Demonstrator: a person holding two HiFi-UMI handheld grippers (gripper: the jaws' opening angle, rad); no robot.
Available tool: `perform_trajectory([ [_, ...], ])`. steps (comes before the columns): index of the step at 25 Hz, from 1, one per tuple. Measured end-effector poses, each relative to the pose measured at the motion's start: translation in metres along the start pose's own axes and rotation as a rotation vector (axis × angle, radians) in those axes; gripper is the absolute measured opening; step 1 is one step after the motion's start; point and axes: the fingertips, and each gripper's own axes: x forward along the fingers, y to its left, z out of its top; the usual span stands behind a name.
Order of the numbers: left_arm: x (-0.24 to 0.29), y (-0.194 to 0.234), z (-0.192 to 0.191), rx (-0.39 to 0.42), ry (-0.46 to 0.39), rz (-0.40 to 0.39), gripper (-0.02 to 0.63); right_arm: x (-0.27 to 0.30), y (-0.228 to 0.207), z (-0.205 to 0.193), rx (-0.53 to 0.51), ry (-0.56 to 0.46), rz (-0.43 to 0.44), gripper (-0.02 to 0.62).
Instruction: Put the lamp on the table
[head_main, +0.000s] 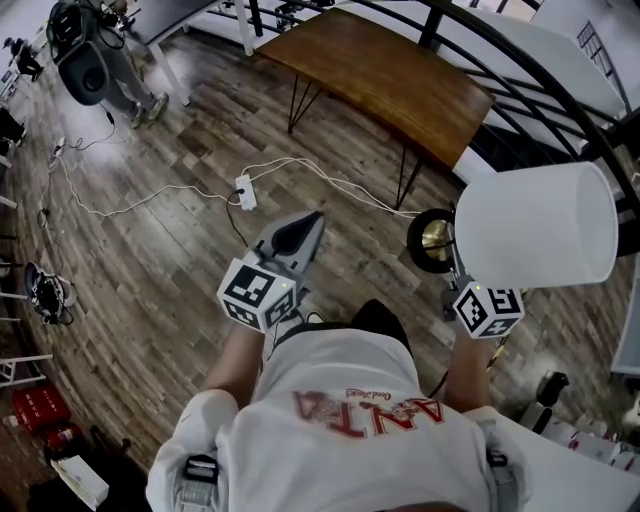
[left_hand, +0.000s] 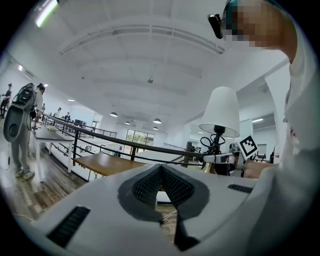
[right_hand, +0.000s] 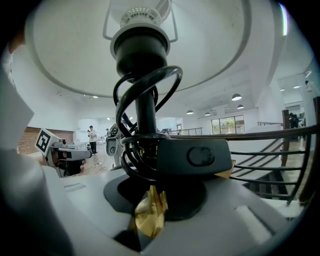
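My right gripper is shut on the lamp, whose white shade lies tilted to the right and whose round black and gold base faces left. In the right gripper view the gold stem sits between the jaws of the right gripper, with the black cord coiled round the post and a switch box beside it. The wooden table stands ahead, beyond the lamp. My left gripper is shut and empty, pointing at the floor before the table; its view shows the lamp to the right.
A power strip with white cables lies on the wood floor in front of the table. A black railing curves along the right. A person with a backpack stands far left. Red boxes sit at the lower left.
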Motion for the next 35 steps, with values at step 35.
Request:
perform_trajectory([
  [35,0.205,0.115,0.062,0.019,-0.004,0.190,0.009,0.241,-0.149,0.062,-0.009,0.015,0.177,0.083],
])
